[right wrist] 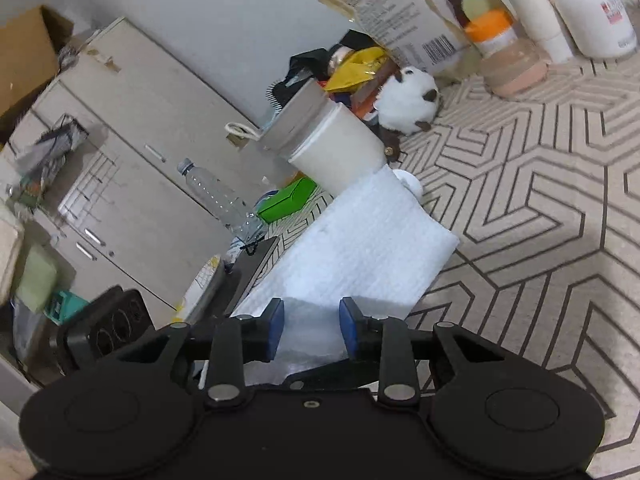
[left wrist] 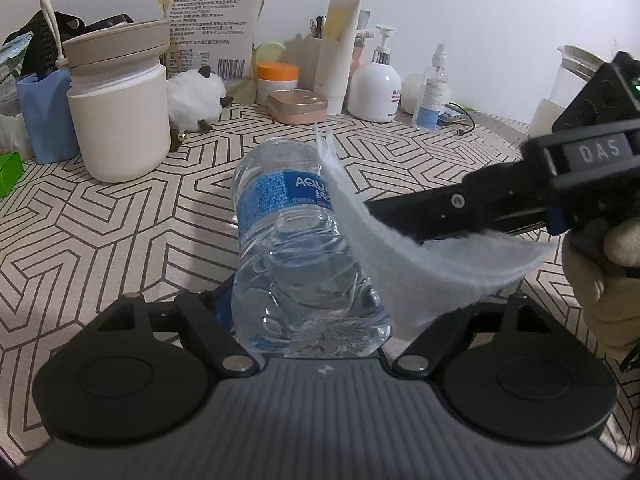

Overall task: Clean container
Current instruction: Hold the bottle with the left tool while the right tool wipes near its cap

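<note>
A clear plastic water bottle (left wrist: 296, 240) with a blue label is held lengthwise by my left gripper (left wrist: 308, 312), pointing away over the table. My right gripper (right wrist: 311, 330) is shut on a white cloth (right wrist: 360, 252). In the left wrist view the right gripper (left wrist: 404, 216) comes in from the right and presses the cloth (left wrist: 400, 248) against the bottle's right side. In the right wrist view the cloth hides the bottle.
The patterned tablecloth (left wrist: 120, 220) carries a beige lidded jar (left wrist: 120, 120), a white plush toy (left wrist: 196, 100), a pink case (left wrist: 298, 106), pump and spray bottles (left wrist: 376, 88) and a kettle (left wrist: 568, 80) at the back. Cabinets (right wrist: 132, 152) stand beyond the table.
</note>
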`<state>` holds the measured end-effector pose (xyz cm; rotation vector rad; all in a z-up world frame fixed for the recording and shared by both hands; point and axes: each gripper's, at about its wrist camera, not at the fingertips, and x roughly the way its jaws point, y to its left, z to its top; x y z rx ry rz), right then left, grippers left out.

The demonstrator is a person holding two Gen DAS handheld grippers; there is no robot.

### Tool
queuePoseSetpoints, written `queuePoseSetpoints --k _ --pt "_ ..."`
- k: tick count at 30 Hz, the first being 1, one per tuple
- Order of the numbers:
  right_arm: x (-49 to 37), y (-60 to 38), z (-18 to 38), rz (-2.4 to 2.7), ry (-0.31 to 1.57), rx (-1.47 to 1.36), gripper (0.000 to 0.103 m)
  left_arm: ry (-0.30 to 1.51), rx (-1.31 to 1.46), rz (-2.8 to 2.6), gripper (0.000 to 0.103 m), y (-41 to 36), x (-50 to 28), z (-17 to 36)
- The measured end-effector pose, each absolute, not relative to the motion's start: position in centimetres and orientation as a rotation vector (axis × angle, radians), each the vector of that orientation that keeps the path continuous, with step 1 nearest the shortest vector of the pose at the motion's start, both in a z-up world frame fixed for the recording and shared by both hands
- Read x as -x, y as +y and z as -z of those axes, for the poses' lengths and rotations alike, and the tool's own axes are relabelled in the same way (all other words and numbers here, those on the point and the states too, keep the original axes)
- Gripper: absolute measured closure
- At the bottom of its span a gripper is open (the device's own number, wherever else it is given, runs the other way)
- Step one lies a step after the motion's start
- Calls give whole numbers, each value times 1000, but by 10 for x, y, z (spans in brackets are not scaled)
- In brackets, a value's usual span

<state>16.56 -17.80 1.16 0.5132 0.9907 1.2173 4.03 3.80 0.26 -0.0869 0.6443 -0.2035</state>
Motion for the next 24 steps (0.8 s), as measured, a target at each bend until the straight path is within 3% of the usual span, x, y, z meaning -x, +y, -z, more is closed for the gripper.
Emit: queuePoseSetpoints --k 24 --pt "-203 -176 -3 -1093 1050 -585 60 647 82 201 19 39 -40 -1"
